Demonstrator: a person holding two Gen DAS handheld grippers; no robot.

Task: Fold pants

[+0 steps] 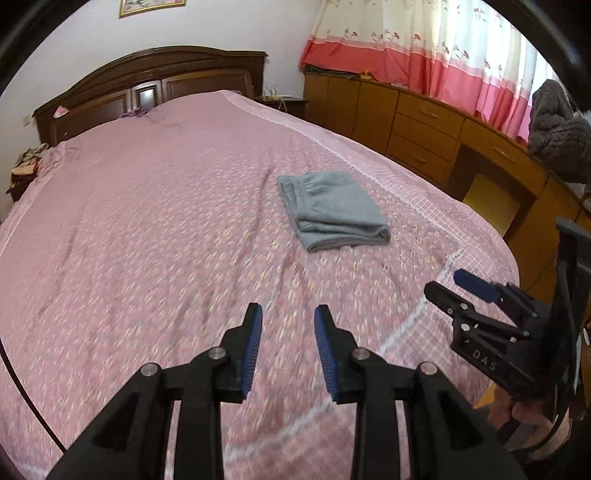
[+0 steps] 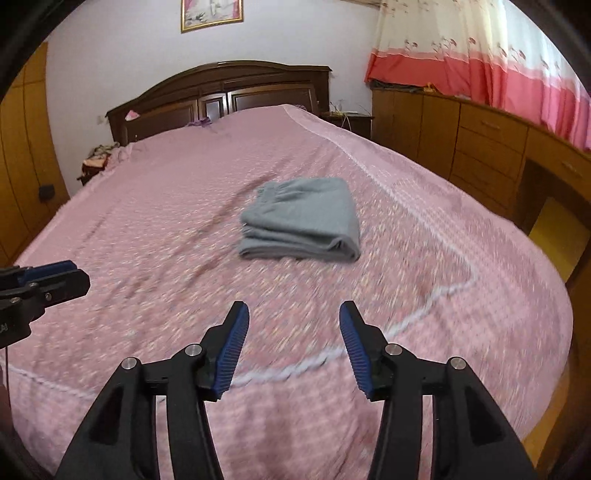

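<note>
Pants point(image 1: 330, 208), grey and folded in a neat stack, lie on the pink bed point(image 1: 147, 221); the left gripper point(image 1: 288, 314) and right gripper point(image 2: 294, 310) hang near the bed's blurry foot, fingers apart, holding nothing.

Bedroom, pink and brown, daylit.
Bed with pink patterned bedspread point(image 2: 155, 229) and dark carved wooden headboard point(image 2: 221, 92); pale lilac wall point(image 2: 110, 55) bearing a gold-framed picture point(image 2: 212, 14); dark nightstand point(image 2: 349, 120); long honey-wood cabinet with drawers point(image 2: 480, 147); cream and red floral curtains point(image 2: 480, 62), backlit; wooden wardrobe doors point(image 2: 22, 155) at left.
</note>
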